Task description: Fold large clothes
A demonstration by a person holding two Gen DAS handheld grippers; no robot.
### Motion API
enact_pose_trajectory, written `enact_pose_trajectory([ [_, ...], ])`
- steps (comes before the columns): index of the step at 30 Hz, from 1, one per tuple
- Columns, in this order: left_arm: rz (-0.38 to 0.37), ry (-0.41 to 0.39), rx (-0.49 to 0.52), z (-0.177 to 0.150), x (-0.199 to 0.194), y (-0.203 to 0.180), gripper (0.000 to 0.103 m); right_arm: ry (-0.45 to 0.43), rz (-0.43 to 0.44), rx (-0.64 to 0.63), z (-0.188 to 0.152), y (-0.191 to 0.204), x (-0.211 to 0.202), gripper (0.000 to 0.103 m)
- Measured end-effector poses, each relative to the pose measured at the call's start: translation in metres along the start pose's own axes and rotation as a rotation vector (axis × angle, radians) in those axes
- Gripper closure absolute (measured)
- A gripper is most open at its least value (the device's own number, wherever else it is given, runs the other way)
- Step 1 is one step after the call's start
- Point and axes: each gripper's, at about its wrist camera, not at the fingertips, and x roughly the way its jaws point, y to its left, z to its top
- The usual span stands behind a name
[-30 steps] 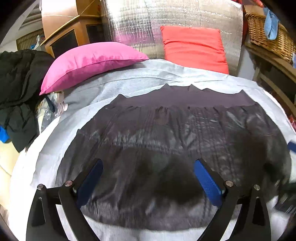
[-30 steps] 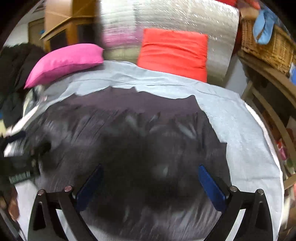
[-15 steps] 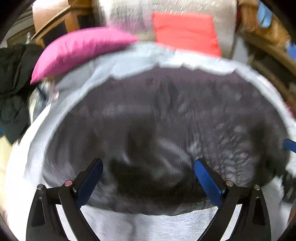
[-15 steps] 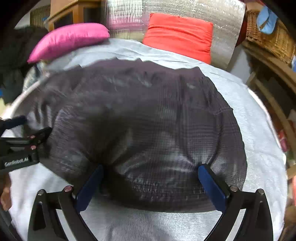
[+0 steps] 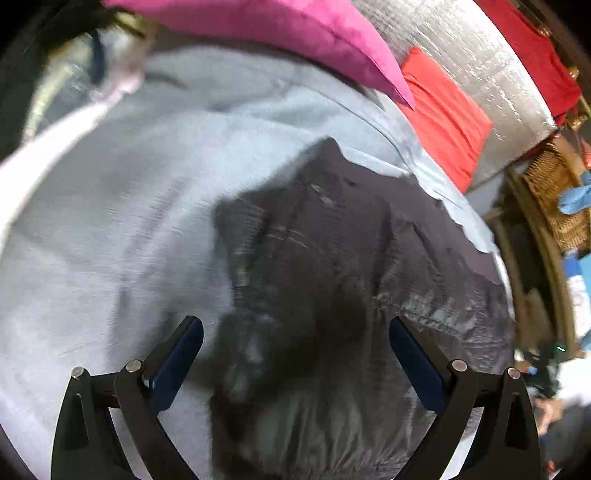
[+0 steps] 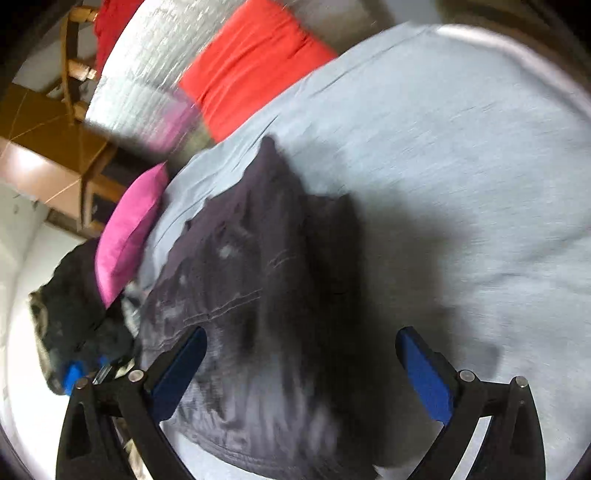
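Note:
A dark purple-black garment (image 5: 332, 288) lies spread on the light grey sheet (image 5: 110, 221), its image blurred. My left gripper (image 5: 295, 354) hovers open over the garment's left edge, tilted, with nothing between its blue pads. In the right wrist view the same garment (image 6: 258, 295) stretches away from my right gripper (image 6: 301, 363), which is open over its right side, the right finger above the bare sheet (image 6: 461, 147). The left gripper's blue pad (image 6: 72, 371) shows at the far left edge of the garment.
A pink pillow (image 5: 277, 33) and a red cushion (image 5: 447, 114) lean on a silver foil backrest (image 5: 480, 66) at the bed's head. A wicker basket (image 5: 557, 199) stands right of the bed. A black jacket (image 6: 70, 306) lies beside the pink pillow (image 6: 129, 232).
Both grippers have swung apart and rolled: the left now looks over the garment's left edge, the right over its right side. Both stayed open.

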Motion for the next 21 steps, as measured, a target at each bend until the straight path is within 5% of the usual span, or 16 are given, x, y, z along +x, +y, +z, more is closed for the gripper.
enact_pose_trajectory([
  [4,-0.033,0.062,-0.004,0.002,0.024,-0.008,0.003,0.020,0.007,-0.026,-0.001,0.010,0.018,0.001],
  [5,-0.021,0.052,0.014,0.003,0.025,-0.010,0.004,0.040,0.018,-0.035,-0.001,0.013,0.022,0.011],
  [6,0.006,0.046,0.035,0.003,0.028,-0.014,0.012,0.055,-0.009,-0.043,0.000,0.015,0.025,0.026],
  [7,0.036,0.044,0.055,0.004,0.030,-0.020,0.031,0.063,-0.043,-0.062,-0.001,0.017,0.029,0.029],
  [9,0.058,0.054,0.076,0.005,0.033,-0.029,0.053,0.067,-0.058,-0.082,0.000,0.024,0.033,0.046],
  [13,0.169,0.048,0.158,0.010,0.033,-0.059,0.080,0.061,-0.160,-0.168,0.000,0.056,0.036,0.073],
  [16,0.239,0.008,0.210,0.014,0.016,-0.084,0.085,0.038,-0.216,-0.262,0.005,0.099,0.019,0.083],
  [21,0.203,-0.164,0.273,0.013,-0.064,-0.137,0.085,-0.072,-0.209,-0.419,0.005,0.182,-0.043,0.090],
])
